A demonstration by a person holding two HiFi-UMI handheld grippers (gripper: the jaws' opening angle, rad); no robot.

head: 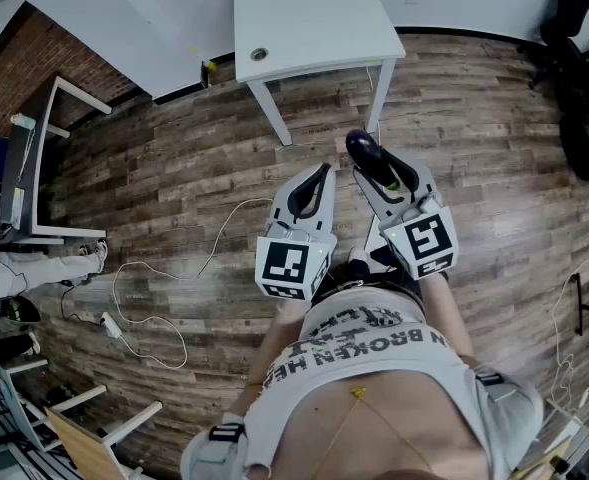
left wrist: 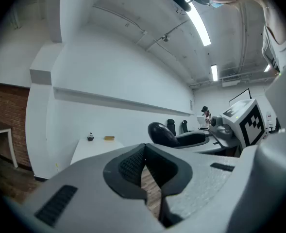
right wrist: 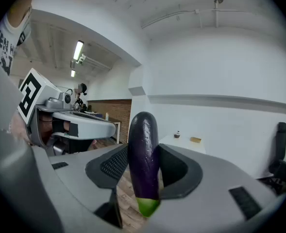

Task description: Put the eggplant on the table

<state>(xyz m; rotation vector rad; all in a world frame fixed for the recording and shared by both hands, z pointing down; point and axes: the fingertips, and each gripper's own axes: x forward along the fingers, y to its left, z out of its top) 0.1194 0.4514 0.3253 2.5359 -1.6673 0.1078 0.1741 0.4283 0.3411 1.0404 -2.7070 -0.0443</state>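
Head view: the left tongs [head: 323,172] are held out over the wooden floor [head: 474,108], in front of the person's shirt [head: 374,343], with the tips turned toward twelve o'clock. In the left gripper view, the left tongs [left wrist: 143,152] are seen with their tips pressed together. Only a slit of floor is shown lower down between the pads, and nothing is pinched. A white table [left wrist: 96,149] is seen at ten o'clock from those tips, with a small dark thing [left wrist: 90,138] and a yellowish block [left wrist: 109,138] set on its far part.

Just beside the left tongs, at three o'clock in the head view, the right tongs [head: 374,168] are held roughly parallel. The eggplant [head: 360,147] is pinched between them, and its dark rounded end is pushed out past the tips toward eleven o'clock. In the right gripper view, the right tongs [right wrist: 142,152] are seen spread by the eggplant's width, with both pads pressed against its sides. The eggplant [right wrist: 143,135] is held nearly upright there, the purple end at twelve o'clock and the green stem end [right wrist: 147,206] at six o'clock, below the pads. The eggplant is carried in the air above the floor, well apart from the table [head: 314,23], which is found at twelve o'clock from both tongs in the head view.
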